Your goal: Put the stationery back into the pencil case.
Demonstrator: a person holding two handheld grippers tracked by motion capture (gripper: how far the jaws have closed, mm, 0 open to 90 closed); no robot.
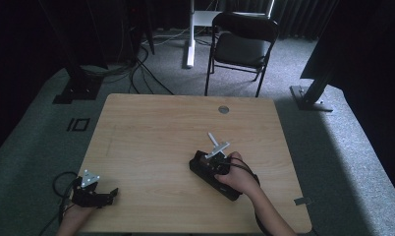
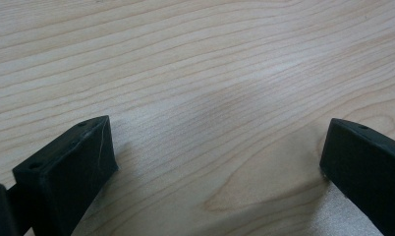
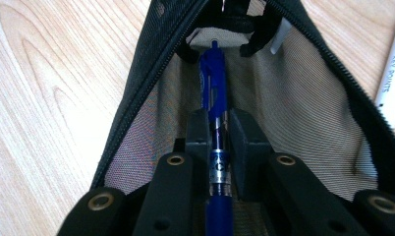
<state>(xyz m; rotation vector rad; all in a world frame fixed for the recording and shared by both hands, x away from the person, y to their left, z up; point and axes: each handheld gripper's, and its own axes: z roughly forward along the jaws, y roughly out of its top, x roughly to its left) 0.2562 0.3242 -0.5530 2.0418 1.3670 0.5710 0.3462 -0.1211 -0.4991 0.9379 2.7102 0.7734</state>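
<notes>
— Two claws: status?
— Right claw (image 3: pixel 217 135) clenched on blue pen (image 3: pixel 214 93), pen lying inside open black mesh pouch (image 3: pixel 303 98) on desk (image 1: pixel 151 128). Left claw (image 2: pixel 217 157) spread wide, released, over bare desk.

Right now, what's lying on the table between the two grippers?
Nothing: in the high view, bare wooden table runs from the open left gripper to the right gripper, which is shut on a blue pen inside the black pencil case.
</notes>
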